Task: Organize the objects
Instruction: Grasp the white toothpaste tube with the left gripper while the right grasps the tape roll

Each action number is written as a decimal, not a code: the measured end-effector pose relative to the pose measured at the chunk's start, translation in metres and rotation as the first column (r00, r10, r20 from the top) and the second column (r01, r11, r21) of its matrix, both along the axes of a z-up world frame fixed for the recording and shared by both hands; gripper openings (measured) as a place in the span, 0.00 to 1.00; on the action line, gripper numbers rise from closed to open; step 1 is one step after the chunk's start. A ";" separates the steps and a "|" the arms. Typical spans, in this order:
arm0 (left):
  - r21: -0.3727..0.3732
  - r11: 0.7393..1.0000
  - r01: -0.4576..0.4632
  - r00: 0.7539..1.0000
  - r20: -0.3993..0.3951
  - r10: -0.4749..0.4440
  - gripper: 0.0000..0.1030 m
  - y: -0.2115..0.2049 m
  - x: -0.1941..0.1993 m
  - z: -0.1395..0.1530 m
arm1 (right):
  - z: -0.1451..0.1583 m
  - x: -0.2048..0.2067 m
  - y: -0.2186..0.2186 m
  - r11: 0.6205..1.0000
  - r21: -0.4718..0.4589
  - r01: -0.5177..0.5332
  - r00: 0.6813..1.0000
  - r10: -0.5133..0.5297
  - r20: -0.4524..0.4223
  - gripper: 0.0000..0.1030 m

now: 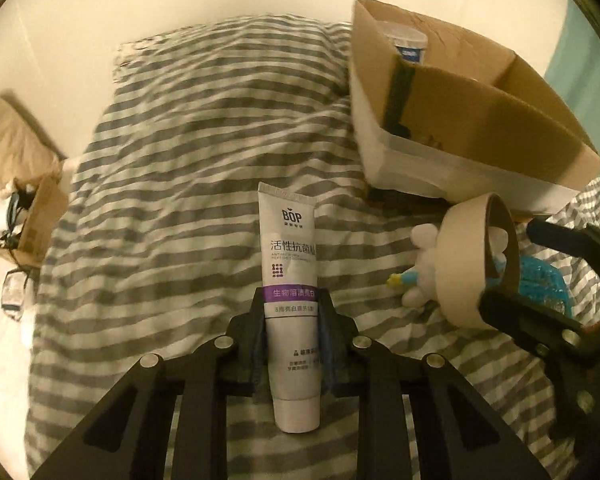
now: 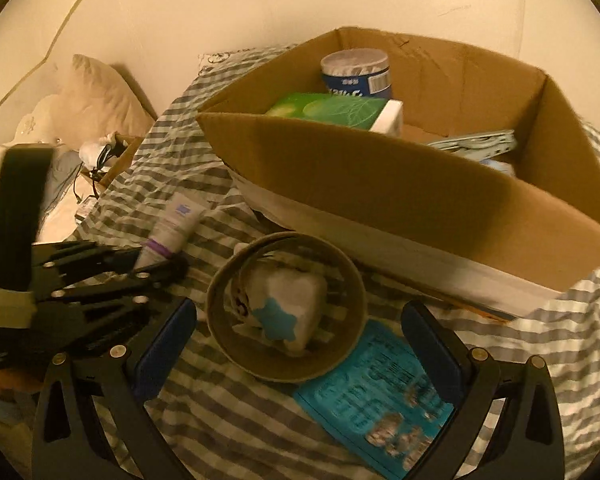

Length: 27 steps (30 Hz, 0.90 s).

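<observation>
My left gripper (image 1: 292, 340) is shut on a white toothpaste tube (image 1: 290, 280) with a purple band, lying on the striped bedding; it also shows in the right wrist view (image 2: 172, 228). My right gripper (image 2: 298, 344) is open, its blue pads either side of a tan tape roll (image 2: 286, 308) that rings a white plush toy (image 2: 288, 312) with a blue star. The roll (image 1: 460, 260) and toy (image 1: 420, 268) show at right in the left wrist view. A large open cardboard box (image 2: 380, 184) stands behind them on the bed.
The box holds a blue-labelled canister (image 2: 356, 72), a green tissue box (image 2: 332, 110) and a pale blue item (image 2: 476, 142). A teal packet (image 2: 380, 400) lies under my right gripper. A small cardboard box (image 1: 32, 220) with cables and a pillow (image 2: 100, 96) lie at left.
</observation>
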<state>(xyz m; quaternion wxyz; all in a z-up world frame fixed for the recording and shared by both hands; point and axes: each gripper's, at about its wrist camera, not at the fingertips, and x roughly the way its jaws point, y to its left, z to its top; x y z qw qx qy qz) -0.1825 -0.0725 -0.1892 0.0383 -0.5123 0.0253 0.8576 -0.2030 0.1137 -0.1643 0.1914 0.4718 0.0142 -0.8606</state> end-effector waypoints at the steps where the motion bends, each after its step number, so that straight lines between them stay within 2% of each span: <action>1: -0.001 1.000 -0.007 1.000 0.002 0.007 0.22 -0.002 0.002 0.002 | -0.003 -0.002 -0.002 1.000 0.002 0.003 1.000 -0.003 0.011 1.00; 4: -0.013 1.000 -0.020 1.000 0.002 0.020 0.22 -0.008 0.007 0.006 | -0.012 -0.008 -0.008 1.000 -0.007 -0.007 0.999 0.007 0.040 1.00; 7: -0.019 0.999 -0.026 1.000 0.009 0.026 0.22 -0.009 0.013 0.008 | -0.026 -0.013 -0.015 0.997 0.075 0.013 0.995 -0.020 0.096 1.00; 8: -0.022 0.999 -0.025 1.000 0.012 0.026 0.22 -0.008 0.015 0.008 | -0.029 -0.014 -0.015 0.998 0.067 0.012 0.994 -0.019 0.106 0.99; 9: -0.026 0.999 -0.023 1.000 0.015 0.023 0.22 -0.007 0.014 0.008 | -0.030 -0.014 -0.014 0.999 0.050 0.010 0.994 -0.015 0.110 0.96; 10: -0.035 0.999 -0.019 1.000 0.017 0.020 0.22 -0.008 0.012 0.008 | -0.030 -0.013 -0.013 0.999 0.042 0.011 0.994 -0.016 0.108 0.86; 11: -0.040 0.999 -0.019 1.000 0.017 0.020 0.22 -0.008 0.012 0.010 | -0.027 -0.013 -0.013 1.000 0.015 0.000 0.993 -0.002 0.114 0.82; 12: -0.042 0.999 -0.019 1.000 0.018 0.020 0.22 -0.007 0.014 0.012 | -0.025 -0.013 -0.014 1.000 0.006 -0.002 0.993 0.001 0.121 0.82; 17: -0.020 1.000 -0.013 1.000 -0.013 0.013 0.22 -0.005 0.028 0.032 | -0.005 0.002 -0.017 1.000 0.020 0.015 0.994 -0.017 0.105 0.80; 27: 0.035 0.999 0.011 0.998 -0.065 -0.009 0.22 0.019 0.073 0.071 | 0.062 0.072 0.002 0.998 0.065 0.025 0.999 -0.026 0.018 0.80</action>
